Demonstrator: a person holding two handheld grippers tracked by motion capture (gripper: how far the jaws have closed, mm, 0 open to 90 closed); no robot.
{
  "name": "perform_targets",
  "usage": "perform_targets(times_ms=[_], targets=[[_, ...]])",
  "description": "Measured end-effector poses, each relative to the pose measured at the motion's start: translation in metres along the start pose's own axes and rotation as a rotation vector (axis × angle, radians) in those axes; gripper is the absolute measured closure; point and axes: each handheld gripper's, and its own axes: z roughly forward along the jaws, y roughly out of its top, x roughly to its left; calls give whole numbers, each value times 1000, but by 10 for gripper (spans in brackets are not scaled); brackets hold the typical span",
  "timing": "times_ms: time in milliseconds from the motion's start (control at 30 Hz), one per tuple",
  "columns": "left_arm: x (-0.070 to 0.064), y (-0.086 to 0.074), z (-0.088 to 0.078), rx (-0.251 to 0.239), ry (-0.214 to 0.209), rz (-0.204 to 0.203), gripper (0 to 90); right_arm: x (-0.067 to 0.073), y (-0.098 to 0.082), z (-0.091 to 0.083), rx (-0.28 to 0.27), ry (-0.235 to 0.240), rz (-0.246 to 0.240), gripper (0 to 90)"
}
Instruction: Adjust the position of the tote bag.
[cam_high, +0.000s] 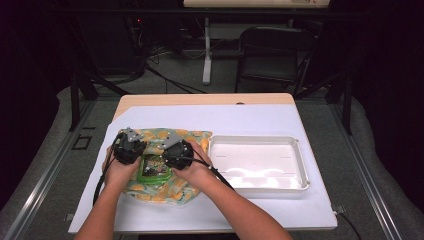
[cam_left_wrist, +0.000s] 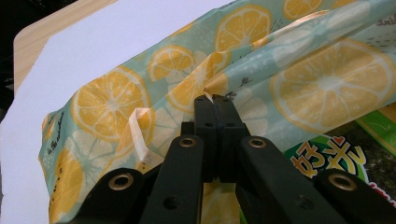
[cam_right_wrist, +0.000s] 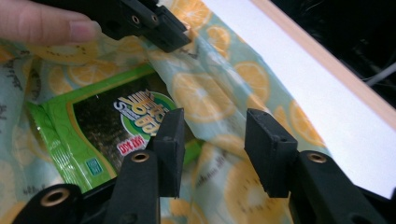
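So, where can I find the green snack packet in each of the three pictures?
High view: the green snack packet lies left of centre, between the two grippers, on the lemon-print bag.
Left gripper view: its corner shows at the lower right, under the bag's edge.
Right gripper view: it lies at the left, above the near jaws.
Shared landmark: the lemon-print bag around the packet.

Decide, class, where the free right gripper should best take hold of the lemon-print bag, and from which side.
Probably the loose upper edge of the lemon-print bag, just ahead of the open right gripper. It stands up as a thin fold over the green snack packet, so come from the packet's side, opposite the left gripper, which is shut on the bag.
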Motion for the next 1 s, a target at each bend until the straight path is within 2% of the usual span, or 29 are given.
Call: perform_targets(times_ms=[100,267,433,600,700,833,1000], targets=[[-1,1,0,11,-5,4,899,-2,2,11,36,12,-13,571],[-2,1,1,11,-9,12,899,-7,-4,24,90,-1,-44,547],[-5,1,2,5,-7,21,896,-9,-10,33,152,13,-51,549],[-6,1,3,13,-10,27,892,-7,-13,37,179,14,-70,565],[-6,1,3,9,-12,23,889,-6,-14,39,191,1,-80,598],[-6,1,4,7,-11,25,885,-6,-15,41,223,-14,-86,687],[-6,0,4,5,-14,25,884,-6,-15,42,226,-21,-82,815]])
